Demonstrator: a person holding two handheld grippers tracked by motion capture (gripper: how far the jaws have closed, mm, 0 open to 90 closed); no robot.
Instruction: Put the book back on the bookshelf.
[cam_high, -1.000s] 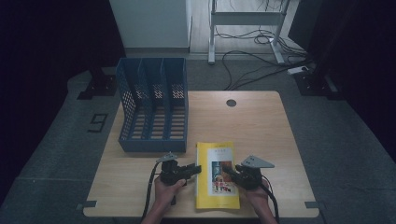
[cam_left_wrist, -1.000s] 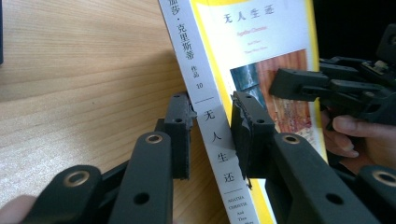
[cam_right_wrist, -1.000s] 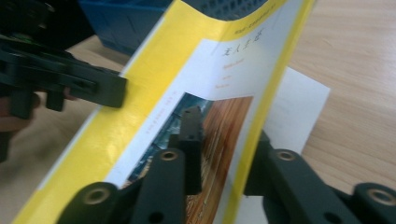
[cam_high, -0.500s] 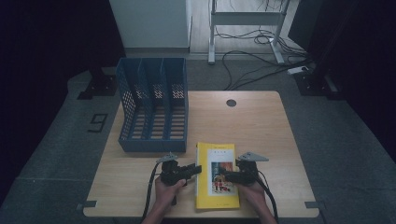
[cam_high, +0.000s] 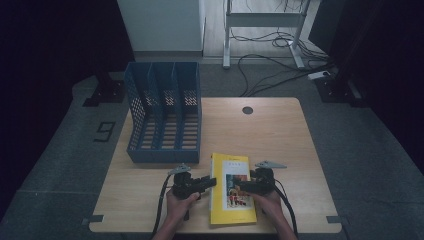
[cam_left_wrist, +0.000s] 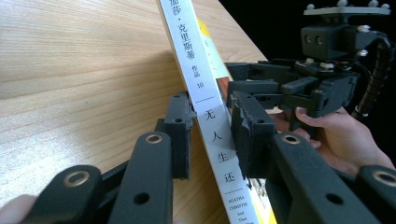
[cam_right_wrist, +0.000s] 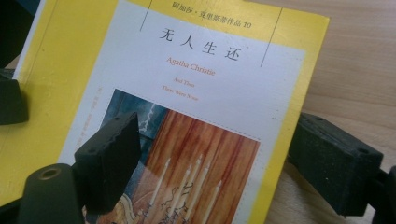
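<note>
Book (cam_high: 231, 187): lay flat on desk (cam_high: 270, 130).
Left gripper (cam_left_wrist: 212, 135): jaws straddled the spine, not clamped.
Right gripper (cam_right_wrist: 210, 163): jaws wide, straddling the cover.

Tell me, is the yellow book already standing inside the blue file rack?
No, the yellow book lies flat on the table, in front of the blue file rack and apart from it.

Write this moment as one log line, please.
left gripper: open, astride book spine | right gripper: open, over cover | book: flat on table
</note>
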